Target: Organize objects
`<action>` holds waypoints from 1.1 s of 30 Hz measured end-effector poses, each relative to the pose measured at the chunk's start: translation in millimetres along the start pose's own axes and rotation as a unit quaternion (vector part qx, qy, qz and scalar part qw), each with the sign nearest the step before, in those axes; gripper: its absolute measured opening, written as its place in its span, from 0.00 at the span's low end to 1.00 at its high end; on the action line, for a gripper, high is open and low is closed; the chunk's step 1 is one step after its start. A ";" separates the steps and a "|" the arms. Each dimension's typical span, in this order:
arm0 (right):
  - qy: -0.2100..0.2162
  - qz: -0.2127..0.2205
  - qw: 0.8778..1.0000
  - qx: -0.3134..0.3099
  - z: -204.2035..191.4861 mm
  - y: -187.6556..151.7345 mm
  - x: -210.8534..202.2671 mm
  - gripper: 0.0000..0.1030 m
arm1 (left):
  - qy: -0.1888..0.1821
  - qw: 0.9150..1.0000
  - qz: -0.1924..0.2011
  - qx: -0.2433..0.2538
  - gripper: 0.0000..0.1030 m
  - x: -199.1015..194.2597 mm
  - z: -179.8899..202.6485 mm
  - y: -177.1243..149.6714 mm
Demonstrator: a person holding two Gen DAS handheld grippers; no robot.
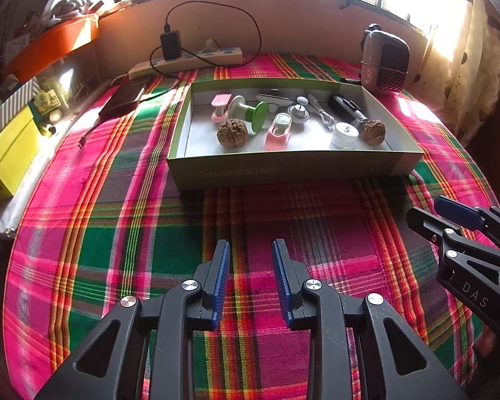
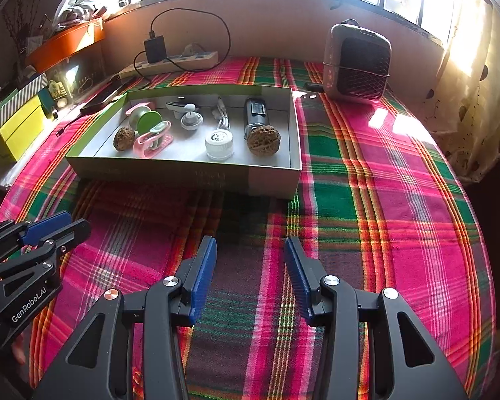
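- My left gripper (image 1: 251,250): jaws parted, nothing between the blue pads, poised over the plaid cloth (image 1: 123,220) short of the box.
- My right gripper (image 2: 250,250): jaws parted wider, likewise empty, over the same cloth; it shows at the right edge of the left view, well apart from the left one.
- Shallow cardboard box (image 1: 283,170): open-topped, green-edged, lying on the cloth ahead of both grippers; every small item sits inside it.
- Two walnuts: one (image 1: 232,133) at the near left, one (image 1: 373,131) at the near right of the box.
- White screw cap (image 1: 345,135): just beside the right walnut.
- Pink clip-like piece (image 1: 277,133): near the front, centre.
- Green-and-white spool (image 1: 250,113): on its side, behind the left walnut.
- Small pink stand (image 1: 220,108): back left corner.
- White cable coil (image 1: 321,111) and dark cylindrical gadget (image 1: 345,106): back right.
- Small grille-fronted heater (image 1: 385,63): upright on the cloth behind the box.
- Power strip (image 1: 186,61): along the wall, black adapter plugged in.
- Yellow box (image 1: 10,156): on the ledge at left.
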State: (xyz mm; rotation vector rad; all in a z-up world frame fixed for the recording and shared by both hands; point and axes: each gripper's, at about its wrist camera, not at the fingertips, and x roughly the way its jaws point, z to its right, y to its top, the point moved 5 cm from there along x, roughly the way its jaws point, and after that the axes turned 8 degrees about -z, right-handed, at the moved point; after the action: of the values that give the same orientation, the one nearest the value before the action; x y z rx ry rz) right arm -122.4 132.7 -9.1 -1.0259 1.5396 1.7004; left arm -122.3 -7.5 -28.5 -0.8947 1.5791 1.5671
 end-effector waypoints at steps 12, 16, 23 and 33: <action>-0.020 -0.011 1.000 0.018 8.5 -14.0 4.6 0.50 | 0.012 1.000 0.007 -0.012 0.25 1.6 -0.3 -7.1; -0.019 -0.008 1.000 0.020 10.1 -18.1 2.7 0.51 | 0.025 1.000 0.015 -0.010 0.26 0.5 3.0 -8.4; -0.014 -0.006 0.999 0.030 10.5 -21.9 1.4 0.53 | 0.022 1.000 0.015 -0.013 0.26 -0.3 1.9 -8.8; -0.014 -0.006 0.999 0.031 10.8 -21.6 1.7 0.54 | 0.022 1.000 0.016 -0.013 0.26 -0.2 1.9 -8.8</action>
State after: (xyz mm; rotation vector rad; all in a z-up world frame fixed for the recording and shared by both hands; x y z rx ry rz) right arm -106.5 146.2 -21.4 -0.9737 1.5565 1.6413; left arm -114.5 -5.8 -32.7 -0.9293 1.6137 1.6038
